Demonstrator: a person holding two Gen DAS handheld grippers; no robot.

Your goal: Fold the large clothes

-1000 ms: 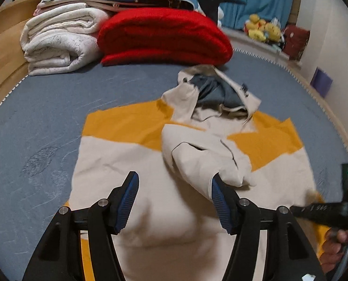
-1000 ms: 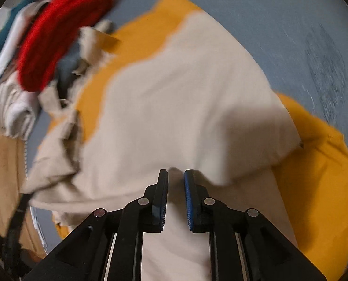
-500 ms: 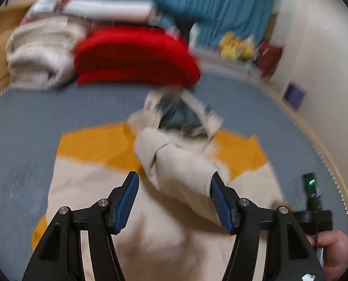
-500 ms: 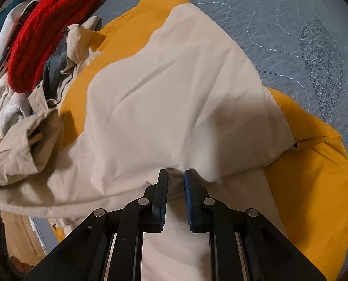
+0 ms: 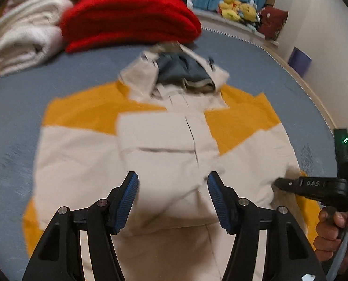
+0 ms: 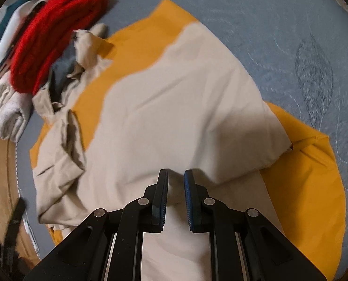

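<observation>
Left tool spread wide, nothing between its blue pads, poised just above the cream lower front of the jacket. Right tool nearly closed, a narrow gap left between the pads, tips at the folded cream edge; whether cloth is pinched there, hard to tell. In the left view, right tool reaching in from the right hem side, gripped by the right hand. Jacket spread flat on the blue bed, long axis running straight away from the left tool: hem nearest, orange shoulder panels beyond, hood farthest. Left sleeve laid across the chest; right side folded inward too, orange lining showing at its edge. Probably next: a fold along the long axis, hem toward hood, both tools about equally near the hem. No containers in sight; past the hood, a red blanket and white blankets stacked, yellow plush toys behind.
</observation>
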